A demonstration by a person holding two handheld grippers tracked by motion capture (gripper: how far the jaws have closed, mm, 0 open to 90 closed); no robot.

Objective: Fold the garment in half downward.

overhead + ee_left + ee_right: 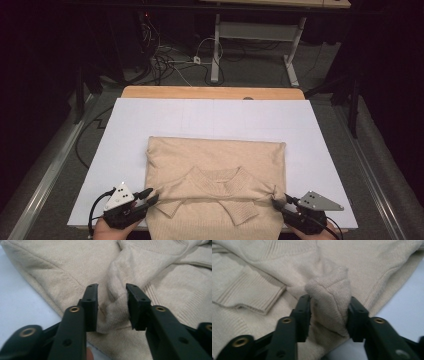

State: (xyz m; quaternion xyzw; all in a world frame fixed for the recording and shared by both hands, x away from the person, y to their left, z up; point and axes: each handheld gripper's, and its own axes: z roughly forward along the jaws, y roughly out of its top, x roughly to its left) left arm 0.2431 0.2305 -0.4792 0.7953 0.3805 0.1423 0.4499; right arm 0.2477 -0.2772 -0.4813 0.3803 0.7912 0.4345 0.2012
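A beige knitted sweater (215, 170) lies folded on the white board (210, 117), collar toward me and sleeves crossed near the front edge. My left gripper (151, 195) sits at its front left corner. In the left gripper view the jaws (111, 293) stand apart around a raised fold of the sweater (62, 270), with a gap at the left pad. My right gripper (278, 200) is at the front right corner. Its jaws (329, 300) stand apart with a puffed bunch of sweater (327, 290) loose between them, brushing both pads. A ribbed cuff (249, 295) lies to the left.
The white board rests on a wooden table (210, 92) whose far edge shows behind it. Beyond it, cables (165, 62) and a desk frame (216, 50) stand on the grey floor. A metal rail (45, 175) runs along the left side.
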